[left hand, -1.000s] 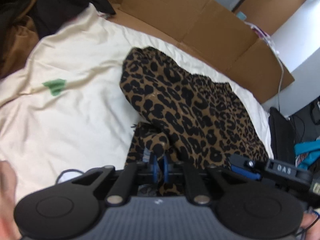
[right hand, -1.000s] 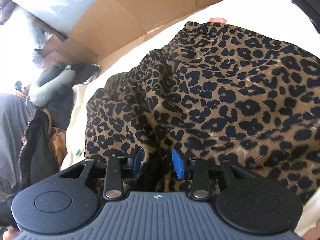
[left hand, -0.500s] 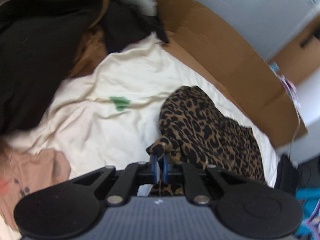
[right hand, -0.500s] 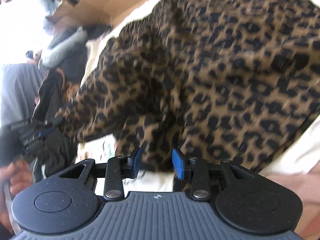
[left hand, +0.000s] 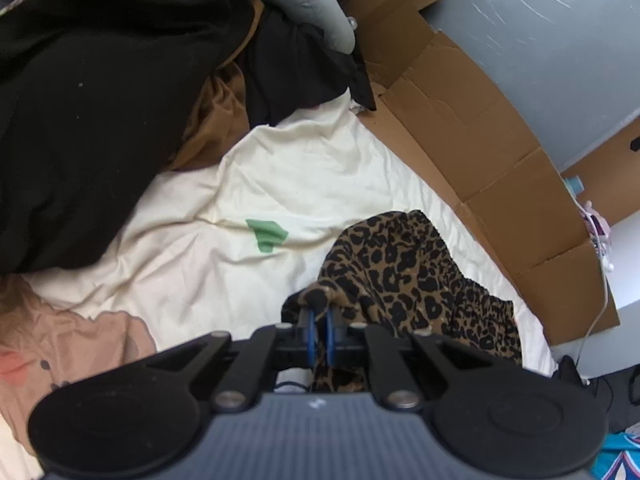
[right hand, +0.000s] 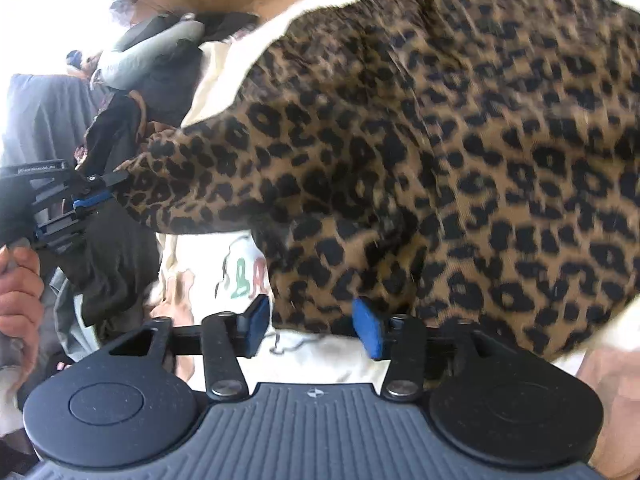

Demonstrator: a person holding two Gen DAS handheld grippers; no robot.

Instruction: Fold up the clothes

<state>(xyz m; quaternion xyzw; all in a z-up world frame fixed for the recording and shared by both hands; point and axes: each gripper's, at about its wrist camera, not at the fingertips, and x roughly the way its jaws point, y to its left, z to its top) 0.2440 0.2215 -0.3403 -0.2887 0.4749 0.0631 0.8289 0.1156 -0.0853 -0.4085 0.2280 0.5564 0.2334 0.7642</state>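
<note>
A leopard-print garment [left hand: 412, 280] lies on the cream sheet [left hand: 288, 168]. My left gripper [left hand: 319, 320] is shut on one corner of it and holds that corner up. From the right wrist view the same leopard-print garment [right hand: 460, 152] fills most of the frame, stretched leftward to the left gripper [right hand: 94, 196], which a hand [right hand: 18, 284] holds. My right gripper [right hand: 312, 322] is open below the cloth's lower edge, its blue pads [right hand: 258, 316] apart, with cloth hanging at the gap but not pinched.
A heap of black and brown clothes [left hand: 100, 92] covers the sheet's far left. Flattened cardboard [left hand: 472, 132] lines the far edge by a grey wall. A pink garment [left hand: 68, 352] lies near left. A green mark [left hand: 266, 236] is on the sheet. A printed white item [right hand: 244, 276] lies under the garment.
The left gripper has pulled its corner of the garment up and away to the left, stretching the cloth. The right gripper's jaws have stayed apart while the cloth slid over them.
</note>
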